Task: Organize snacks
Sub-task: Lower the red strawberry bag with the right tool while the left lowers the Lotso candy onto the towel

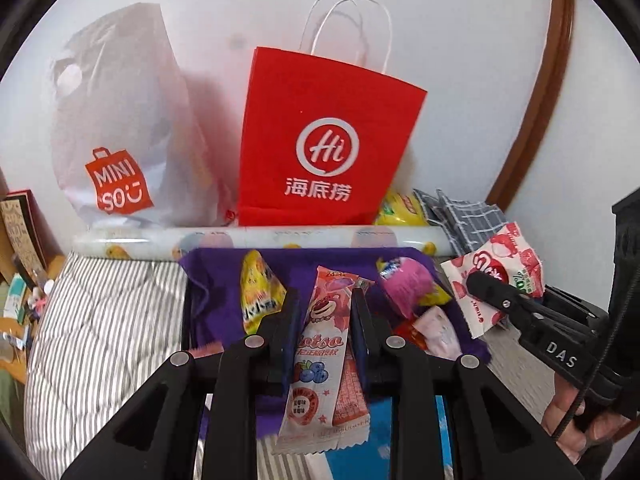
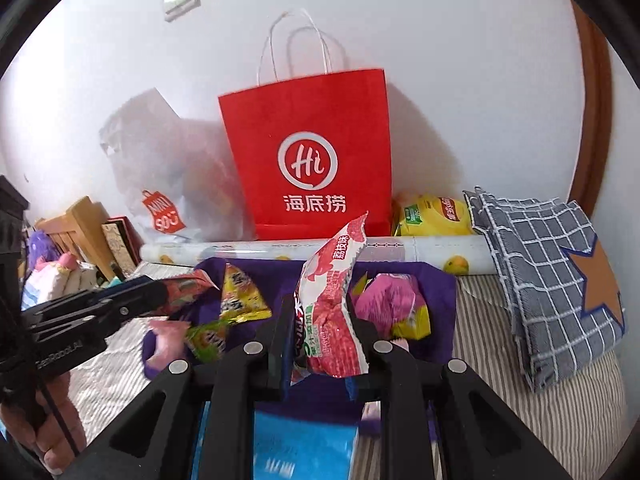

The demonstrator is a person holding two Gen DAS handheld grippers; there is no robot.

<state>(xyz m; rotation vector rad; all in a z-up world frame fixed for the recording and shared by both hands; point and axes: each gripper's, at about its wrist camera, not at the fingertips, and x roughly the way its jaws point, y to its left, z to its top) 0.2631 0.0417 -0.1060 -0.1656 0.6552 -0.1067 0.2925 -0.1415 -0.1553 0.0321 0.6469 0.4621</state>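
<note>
Your left gripper [image 1: 325,312] is clamped on a long, flat pink snack bar wrapper [image 1: 320,344], glossy foil with crimped ends and blueberry and strawberry art printed near its lower end; the wrapper stands upright between the black jaws, hanging below them over a blue box [image 1: 384,432]. Your right gripper [image 2: 320,320] is pinched tight on a puffy red-and-white snack pouch [image 2: 332,300], crinkled plastic with a lychee pattern, its serrated top corner tilting toward the red paper bag [image 2: 312,152]. That bag is stiff matte paper with twisted white cord handles and a white round logo, standing against the white wall [image 2: 440,80]. Beside it slumps a soft, translucent white plastic bag [image 1: 120,128] with an orange logo. Both held snacks sit above a wrinkled purple cloth [image 1: 216,320], where more packets lie loose: a yellow crinkly one [image 1: 260,292], a pink rounded pouch [image 1: 404,284], and a small pale pink sachet [image 1: 438,332]. Behind the cloth lies a glossy rolled sheet [image 1: 260,238] printed with fruit, then a shiny yellow packet [image 2: 436,216] and a folded grey checked cloth [image 2: 548,272] of woven texture. Everything rests on a bed [image 1: 104,328] with quilted grey-and-white striped bedding.
</note>
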